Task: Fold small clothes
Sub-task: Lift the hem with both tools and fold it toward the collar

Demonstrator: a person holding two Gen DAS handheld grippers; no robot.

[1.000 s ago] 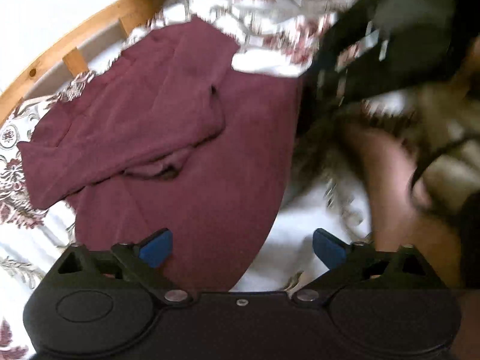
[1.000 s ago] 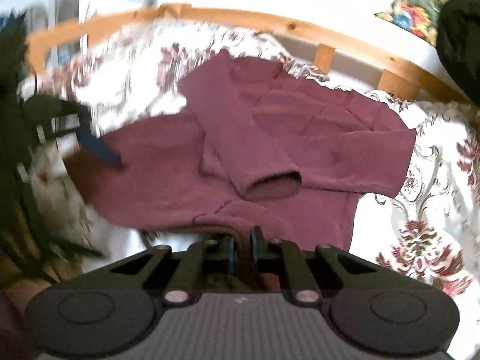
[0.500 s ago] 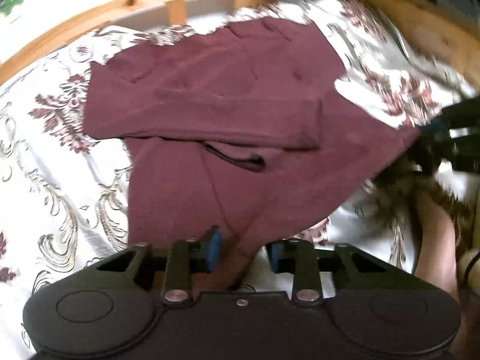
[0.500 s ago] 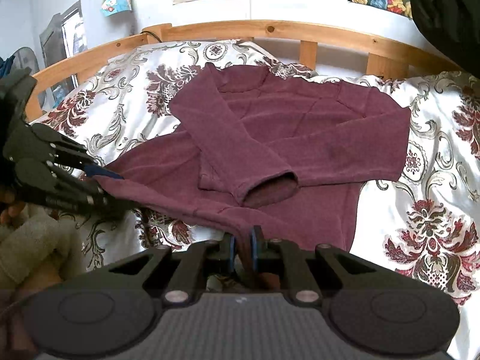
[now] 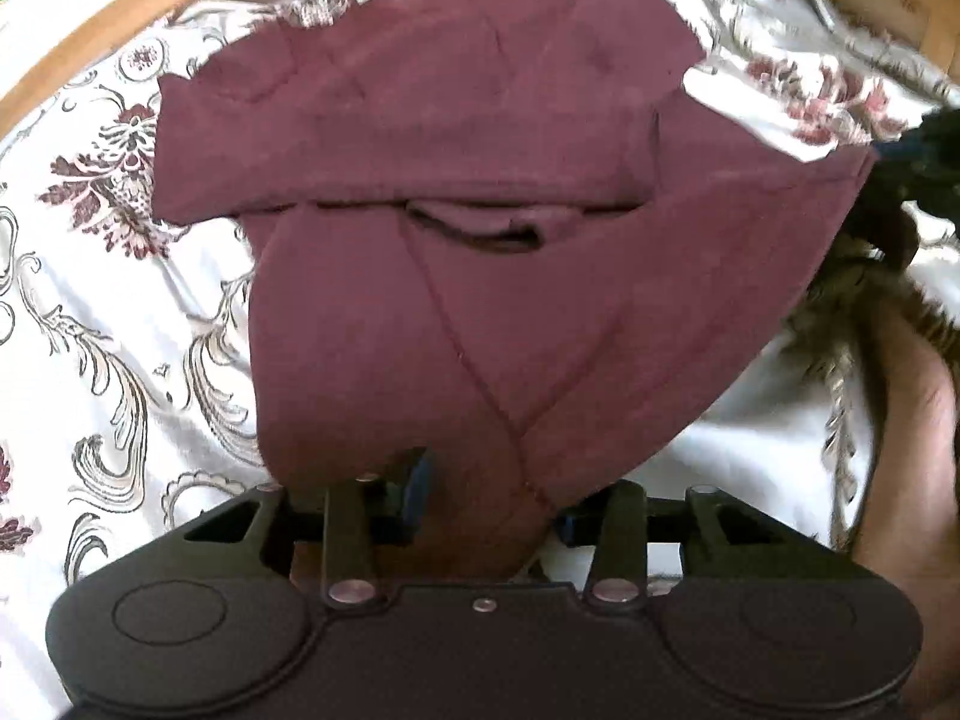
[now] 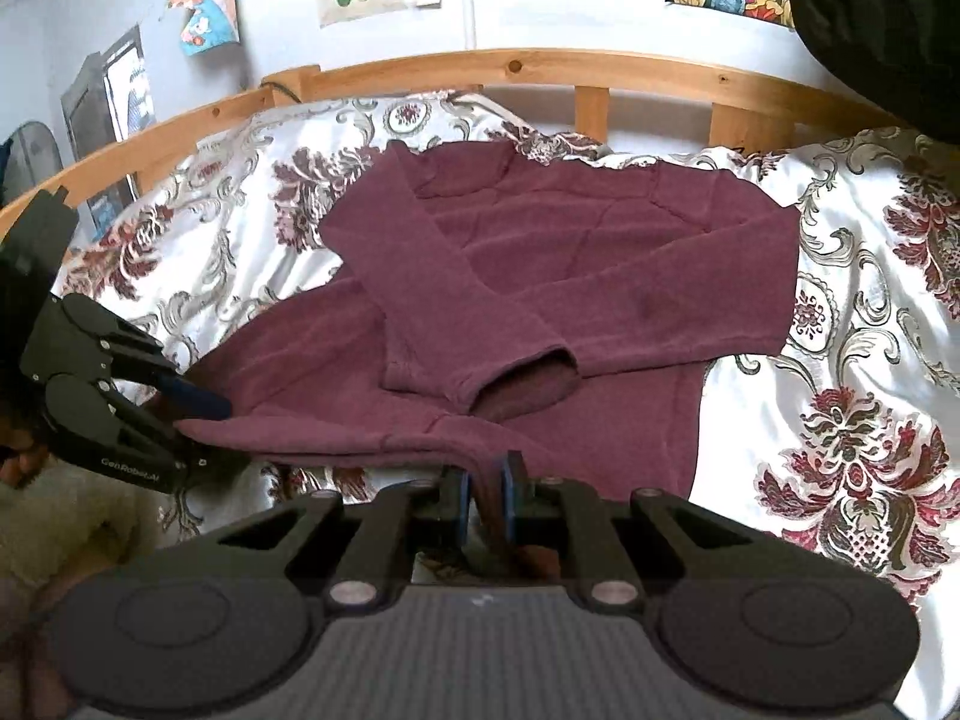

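A maroon long-sleeved sweater point(image 6: 570, 258) lies on the bed with both sleeves folded across its chest, one cuff point(image 6: 522, 378) gaping toward me. My right gripper point(image 6: 485, 480) is shut on the bottom hem, a fold of cloth pinched between its blue pads. My left gripper point(image 5: 489, 510) has the other hem corner bunched between its fingers; its jaws are opening slightly while the pads still press the cloth. In the right wrist view the left gripper point(image 6: 204, 420) grips that corner at the far left. The hem hangs lifted between the two grippers. The sweater's body point(image 5: 450, 150) stays flat.
A floral white bedspread point(image 6: 870, 360) covers the bed, ringed by a wooden rail point(image 6: 540, 66). Posters hang on the wall behind. A dark bulky shape point(image 6: 870, 18) fills the top right corner. A person's forearm point(image 5: 900, 450) reaches in at the right of the left wrist view.
My left gripper, wide open a second ago, rolled, moved to the hem corner and closed on it. The right gripper kept its grip on the hem and barely moved.
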